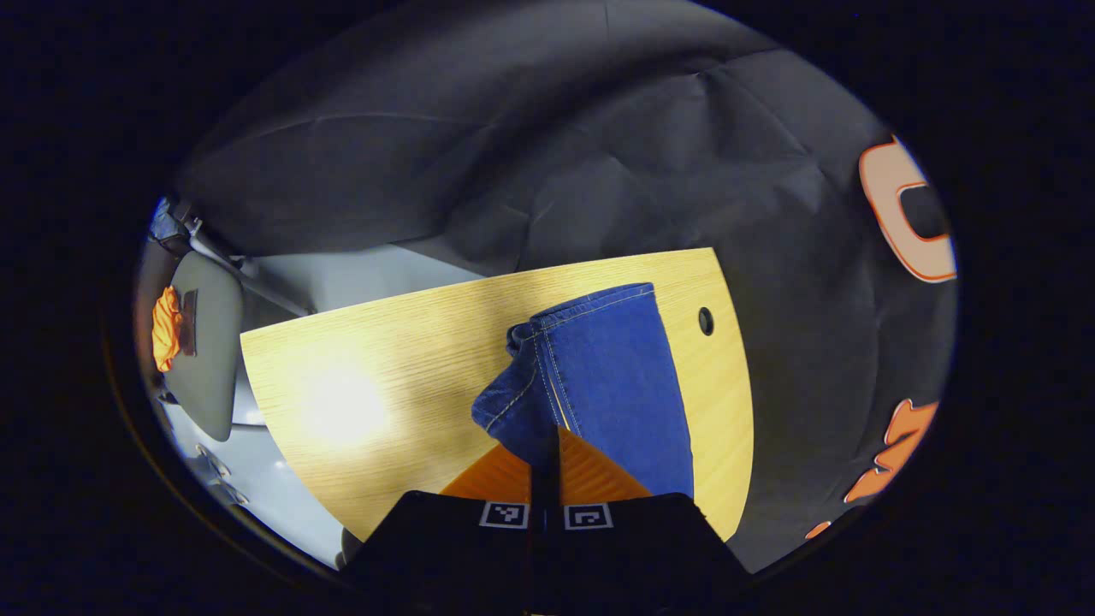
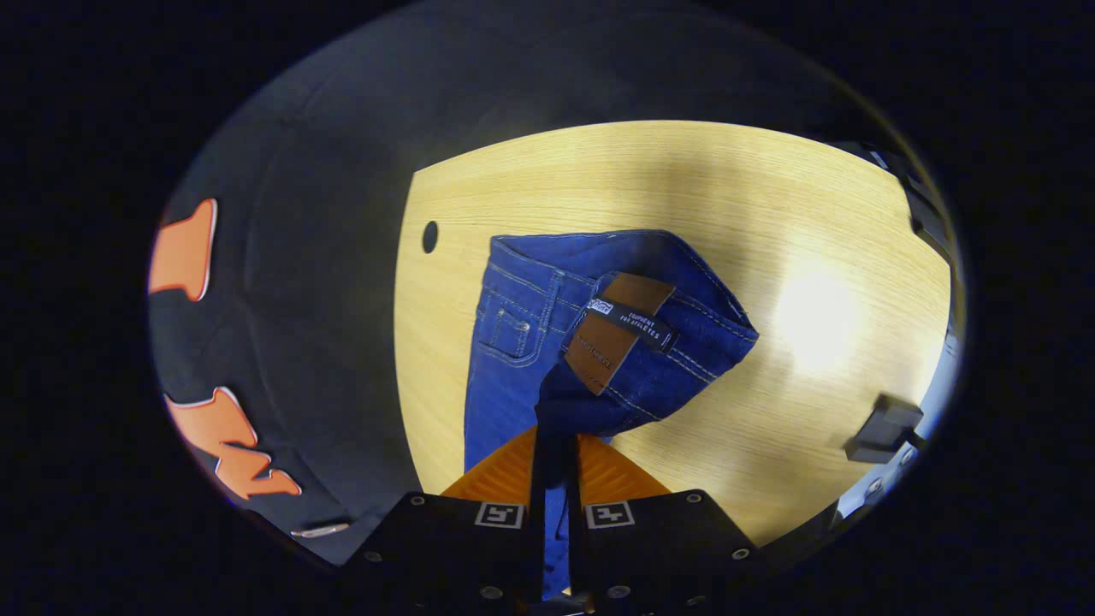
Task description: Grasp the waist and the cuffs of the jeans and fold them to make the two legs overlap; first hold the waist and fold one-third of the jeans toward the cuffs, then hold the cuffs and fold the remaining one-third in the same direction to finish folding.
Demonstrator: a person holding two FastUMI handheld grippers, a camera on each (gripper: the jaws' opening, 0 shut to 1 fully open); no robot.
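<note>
Blue jeans lie on a light wooden table (image 1: 376, 376). In the left gripper view the cuff end of the jeans (image 1: 599, 368) runs away from me, and my left gripper (image 1: 547, 441) is shut on a lifted cuff edge. In the right gripper view the waist end of the jeans (image 2: 599, 342) shows a brown leather patch (image 2: 618, 329) and a front pocket (image 2: 511, 332). My right gripper (image 2: 556, 445) is shut on the waistband, which is raised and folded over toward me.
A small round hole sits in the table top (image 1: 706, 321) near its edge. A grey chair back (image 1: 205, 342) with an orange item (image 1: 167, 328) stands beyond the table's far side. A dark bracket (image 2: 885, 428) juts at the table's right edge.
</note>
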